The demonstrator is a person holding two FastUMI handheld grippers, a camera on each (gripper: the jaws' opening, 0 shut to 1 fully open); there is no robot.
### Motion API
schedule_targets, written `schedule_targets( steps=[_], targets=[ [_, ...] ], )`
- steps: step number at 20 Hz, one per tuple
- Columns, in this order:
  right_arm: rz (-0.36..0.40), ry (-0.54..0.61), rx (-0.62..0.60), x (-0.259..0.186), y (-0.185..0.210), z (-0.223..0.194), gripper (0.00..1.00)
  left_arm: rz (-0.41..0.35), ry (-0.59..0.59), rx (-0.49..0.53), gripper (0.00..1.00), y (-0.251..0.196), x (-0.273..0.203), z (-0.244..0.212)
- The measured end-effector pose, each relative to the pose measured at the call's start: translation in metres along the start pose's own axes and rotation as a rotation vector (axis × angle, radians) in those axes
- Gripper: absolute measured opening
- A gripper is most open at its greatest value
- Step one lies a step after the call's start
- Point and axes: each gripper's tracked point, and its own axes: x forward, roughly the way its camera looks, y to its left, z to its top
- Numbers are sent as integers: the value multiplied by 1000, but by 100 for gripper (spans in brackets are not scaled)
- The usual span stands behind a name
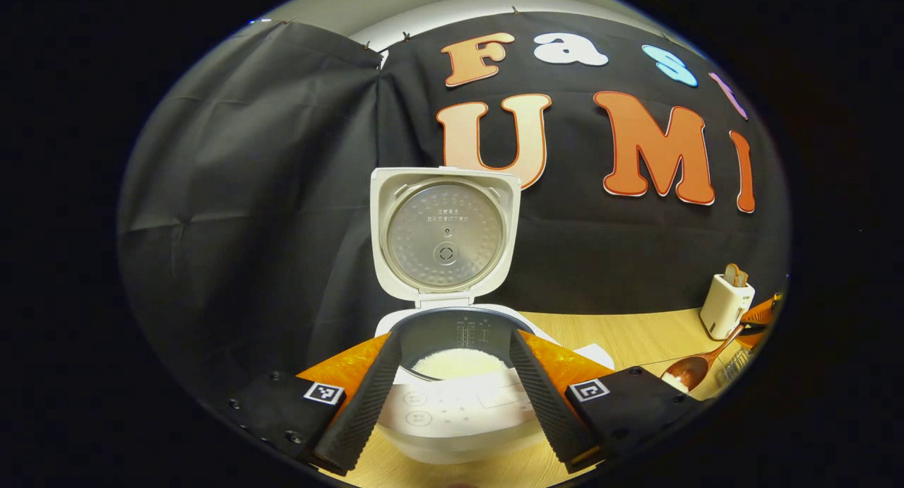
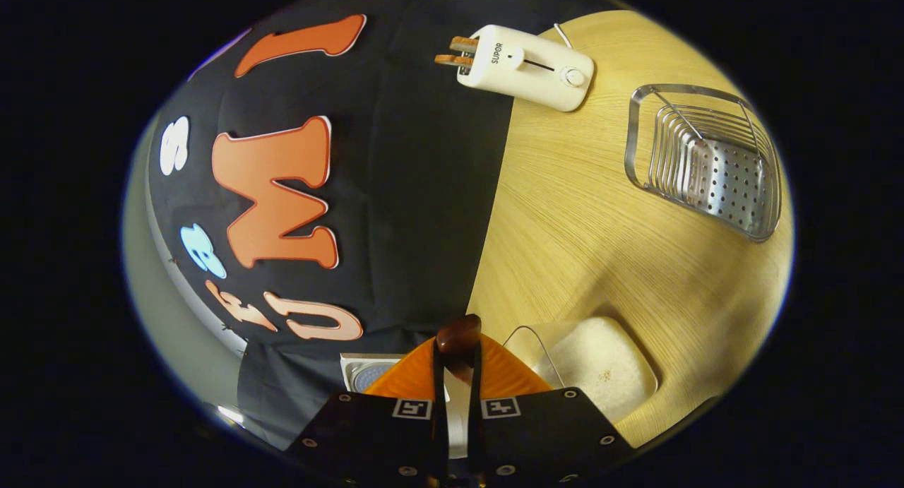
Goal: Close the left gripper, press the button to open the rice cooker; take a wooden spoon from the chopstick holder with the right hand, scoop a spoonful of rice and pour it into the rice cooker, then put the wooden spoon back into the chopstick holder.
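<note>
The white rice cooker (image 1: 452, 417) stands open, its lid (image 1: 445, 234) upright, with white rice (image 1: 458, 363) in the dark inner pot. My left gripper (image 1: 454, 336) is open, its fingers spread on either side of the pot's front and touching nothing. A wooden spoon (image 1: 692, 369) hovers low at the right with a little rice in its bowl. In the right gripper view my right gripper (image 2: 458, 361) is shut on the spoon's dark handle (image 2: 459, 335). A clear container of rice (image 2: 600, 368) lies just beside it. The metal chopstick holder (image 2: 706, 163) lies farther off on the table.
A white toaster (image 1: 726, 306) (image 2: 526, 64) with bread slices stands by the black cloth wall at the back of the wooden table (image 2: 579, 219). The cooker's lid edge (image 2: 364, 375) peeks in beside my right gripper.
</note>
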Motion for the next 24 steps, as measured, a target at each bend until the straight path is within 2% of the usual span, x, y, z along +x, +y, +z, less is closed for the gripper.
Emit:
schedule_targets(
  steps=[3,8,16,24],
  targets=[
    [21,4,84,3,7,6,11,0,4,3,100,-1,2,0],
    [141,41,214,8,45,3,11,1,-2,5,100,-1,1,1],
    [233,69,215,28,107,-25,11,24,-18,-2,100,16,-1,4],
    [223,110,111,80,154,-72,11,69,-29,-22,99,46,-1,7]
  ],
)
